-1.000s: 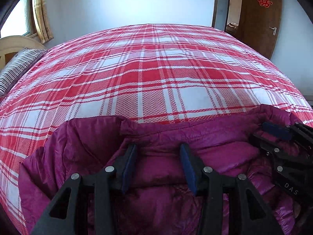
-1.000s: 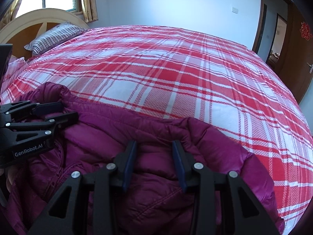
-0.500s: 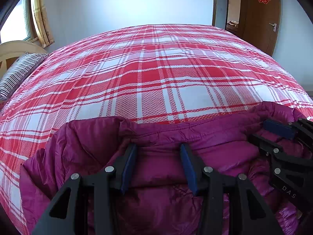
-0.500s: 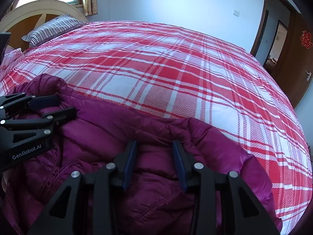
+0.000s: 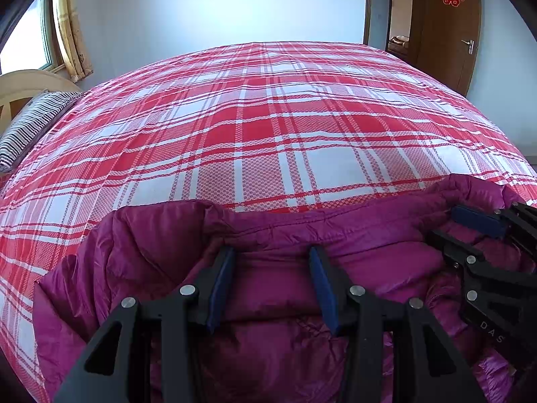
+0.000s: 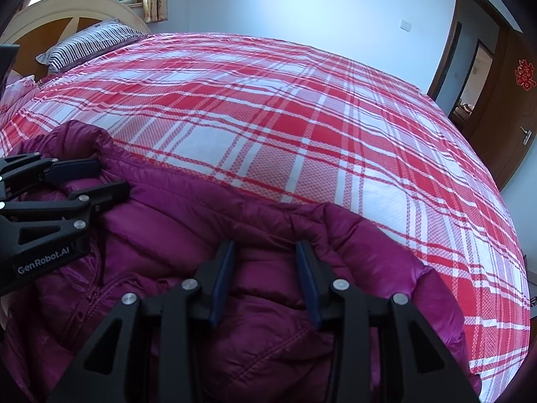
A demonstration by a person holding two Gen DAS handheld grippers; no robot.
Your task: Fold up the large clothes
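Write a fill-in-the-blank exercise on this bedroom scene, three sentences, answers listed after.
1. The puffy jacket lying on the bed is ____ in colour.
2. The bedsheet under it has a red and white ____ pattern.
3. The pillow by the headboard is patterned with dark and white ____.

Missing words: purple; plaid; stripes

magenta jacket (image 5: 369, 268) on red-and-white plaid bedspread (image 5: 268, 134), striped pillow (image 6: 90, 43)
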